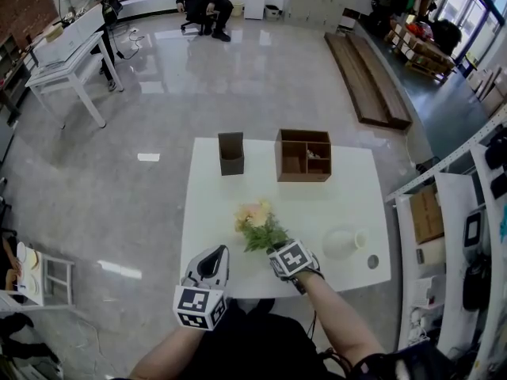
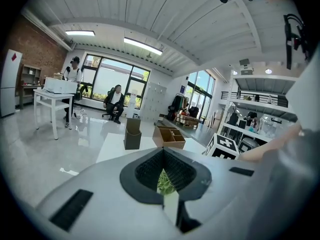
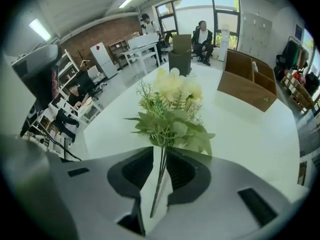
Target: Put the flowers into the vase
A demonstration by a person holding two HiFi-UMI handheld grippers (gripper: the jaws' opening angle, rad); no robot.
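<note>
Right gripper (image 1: 277,253) is clamping the flowers (image 1: 255,222) by the stems. In the right gripper view, the thin stems are passing between the two dark pads of the right gripper (image 3: 161,151), and the jaws are closing in on them at the tips. The flowers (image 3: 170,109) are rising out of the jaws, with green foliage below and pale yellow blooms above. In the head view, the bunch is extending up and to the left from the gripper, over the front middle of the white table (image 1: 238,196).

Left gripper (image 1: 214,258) is hovering at the table's front edge, just beside the foliage. In the left gripper view, the jaws of the left gripper (image 2: 162,171) are meeting at the tips and holding nothing. A sliver of green is showing through the slit, probably foliage beyond.

The white vase (image 1: 342,242) is sitting on the table, right of the right gripper and apart from the flowers. It appears to be lying on its side.
</note>
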